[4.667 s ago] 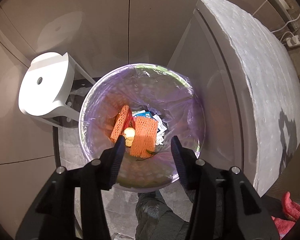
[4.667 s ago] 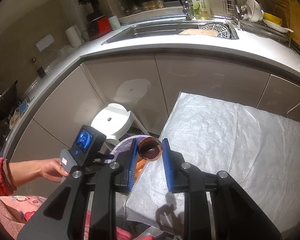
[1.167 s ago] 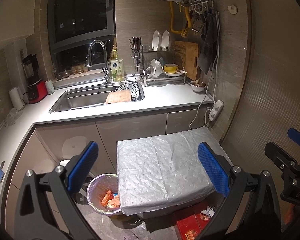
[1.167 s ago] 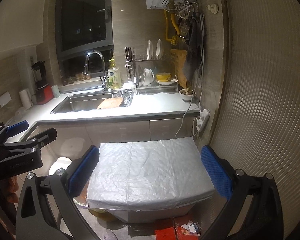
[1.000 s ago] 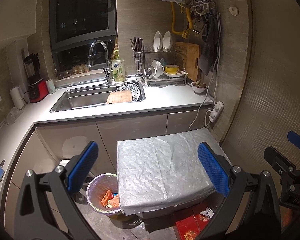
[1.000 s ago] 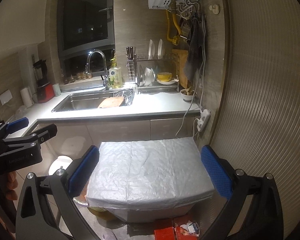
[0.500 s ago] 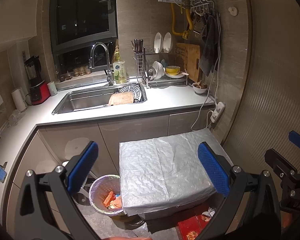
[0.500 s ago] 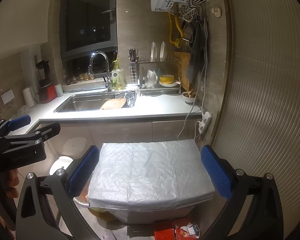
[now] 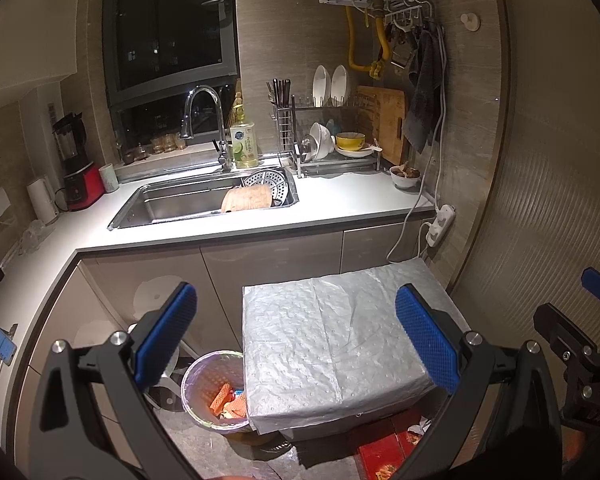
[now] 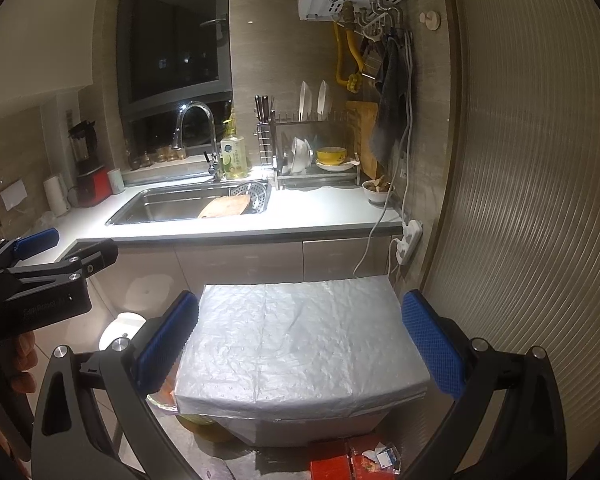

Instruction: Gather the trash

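Note:
The trash bin (image 9: 214, 390), lined with a clear bag, stands on the floor left of the low table (image 9: 332, 340); orange net wrappers (image 9: 228, 398) lie inside it. In the right wrist view only the bin's rim (image 10: 162, 400) shows beside the table (image 10: 296, 344). My left gripper (image 9: 296, 332) is wide open and empty, held high and well back from the table. My right gripper (image 10: 300, 336) is also wide open and empty. The left gripper shows at the left edge of the right wrist view (image 10: 40, 268).
The table is covered with a silver sheet. Red boxes and scraps (image 10: 352, 460) lie on the floor under it. A white stool (image 10: 118, 330) stands by the cabinets. The counter with sink (image 9: 204, 200), dish rack (image 9: 332, 148) and a power strip (image 9: 440, 220) is behind.
Since 4.7 s ago both grippers pulled far back from the bin and opened wide; the brown cup the right one held is gone. In the last second the views only drifted slightly.

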Available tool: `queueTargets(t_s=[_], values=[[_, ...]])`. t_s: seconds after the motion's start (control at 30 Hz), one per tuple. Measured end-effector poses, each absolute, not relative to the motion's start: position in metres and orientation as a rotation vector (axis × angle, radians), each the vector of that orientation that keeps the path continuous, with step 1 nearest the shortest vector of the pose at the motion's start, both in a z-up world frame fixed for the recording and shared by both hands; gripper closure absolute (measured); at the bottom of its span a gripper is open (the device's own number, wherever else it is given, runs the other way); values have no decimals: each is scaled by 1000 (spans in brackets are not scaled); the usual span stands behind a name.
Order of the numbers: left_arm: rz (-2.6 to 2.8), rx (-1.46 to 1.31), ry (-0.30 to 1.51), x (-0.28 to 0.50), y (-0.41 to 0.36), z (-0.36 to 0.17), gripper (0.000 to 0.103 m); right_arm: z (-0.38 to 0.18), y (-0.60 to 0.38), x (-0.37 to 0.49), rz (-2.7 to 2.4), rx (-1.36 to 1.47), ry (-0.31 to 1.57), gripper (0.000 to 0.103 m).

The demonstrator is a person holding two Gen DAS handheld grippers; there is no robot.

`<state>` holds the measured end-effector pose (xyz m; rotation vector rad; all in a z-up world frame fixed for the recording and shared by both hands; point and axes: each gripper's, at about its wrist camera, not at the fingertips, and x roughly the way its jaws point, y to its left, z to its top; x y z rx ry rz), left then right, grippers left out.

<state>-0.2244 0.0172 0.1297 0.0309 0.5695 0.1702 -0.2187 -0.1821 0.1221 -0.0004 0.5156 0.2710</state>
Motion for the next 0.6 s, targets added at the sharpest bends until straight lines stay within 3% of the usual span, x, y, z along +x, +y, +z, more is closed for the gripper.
queueTargets(t_s=[0.6], values=[[177, 20, 565, -222, 18, 128, 8, 120, -181, -220, 275, 11, 518, 2]])
